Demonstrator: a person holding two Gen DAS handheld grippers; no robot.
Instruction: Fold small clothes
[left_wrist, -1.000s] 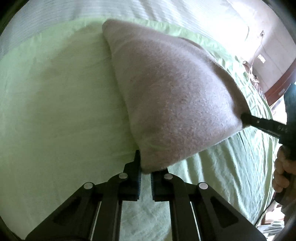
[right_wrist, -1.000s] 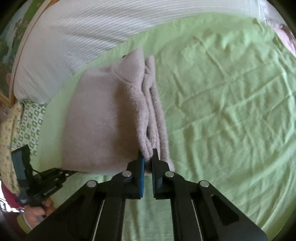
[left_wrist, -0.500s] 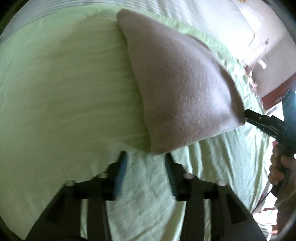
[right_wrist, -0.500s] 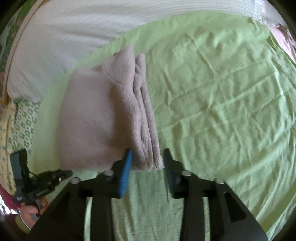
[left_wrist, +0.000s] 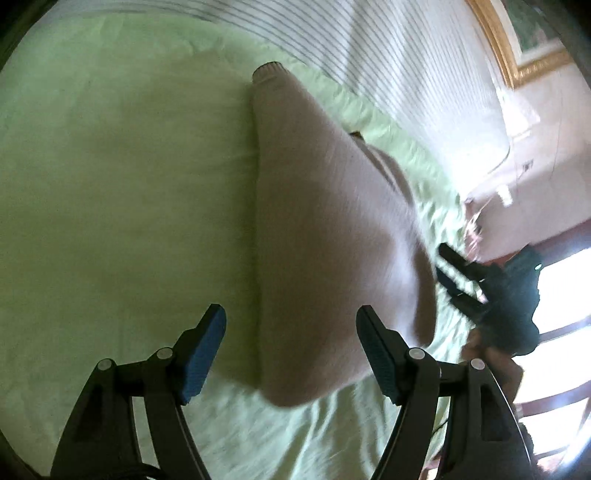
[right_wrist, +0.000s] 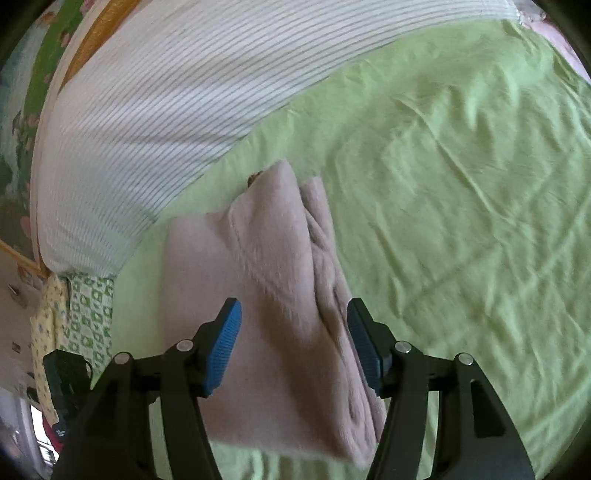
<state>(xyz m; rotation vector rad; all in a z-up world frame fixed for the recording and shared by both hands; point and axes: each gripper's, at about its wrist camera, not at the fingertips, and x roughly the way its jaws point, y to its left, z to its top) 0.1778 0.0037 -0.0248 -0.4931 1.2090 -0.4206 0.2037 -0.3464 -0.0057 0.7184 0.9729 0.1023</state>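
A folded pinkish-beige fleece garment (left_wrist: 332, 236) lies flat on the light green bedsheet (left_wrist: 110, 184). In the right wrist view the garment (right_wrist: 266, 295) shows its stacked folded edges on its right side. My left gripper (left_wrist: 290, 350) is open and empty, its jaws spread wide over the garment's near corner. My right gripper (right_wrist: 293, 339) is open and empty above the garment's near edge. The right gripper also shows in the left wrist view (left_wrist: 454, 277), just off the garment's far right corner.
A white striped bedcover (right_wrist: 166, 110) lies along the far side of the green sheet (right_wrist: 461, 184). A green-and-white patterned cloth (right_wrist: 85, 317) sits at the left edge. A gold-framed picture (left_wrist: 517, 48) hangs on the wall beyond the bed.
Both grippers were shut on the garment's corners a second ago. They have let go, opened wide and drawn back, and the garment now lies flat on the sheet.
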